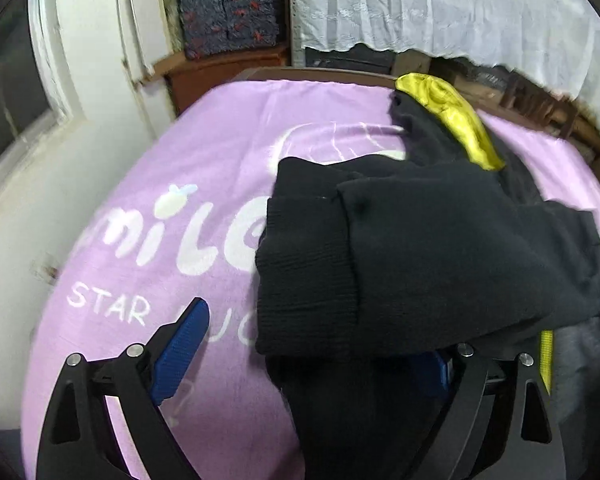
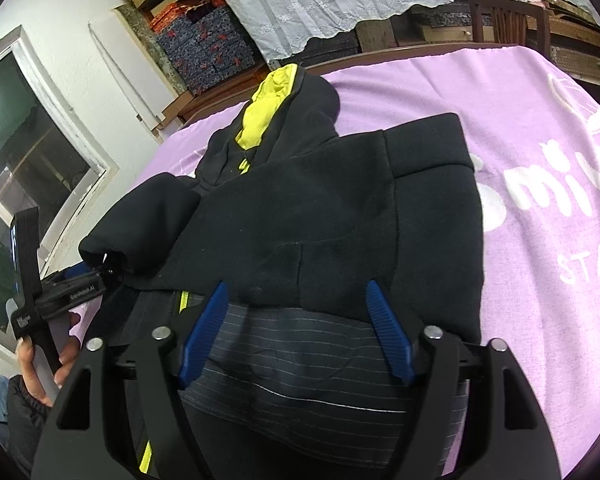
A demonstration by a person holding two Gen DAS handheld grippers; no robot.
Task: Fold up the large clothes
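A black hooded jacket with a yellow hood lining lies partly folded on a lilac blanket. Its sleeves are folded across the body and its striped inner lining shows at the near hem. My right gripper is open above that hem, holding nothing. In the left wrist view the jacket drapes over my left gripper. The left blue pad is free, the right pad is mostly hidden under the cloth, and the jaws stand wide apart. The left gripper also shows in the right wrist view, at a sleeve cuff.
The blanket covers a wooden table whose far edge shows. A white wall and door stand to the left. Patterned boxes and a lace-covered stack stand behind. A wooden chair is at the far right.
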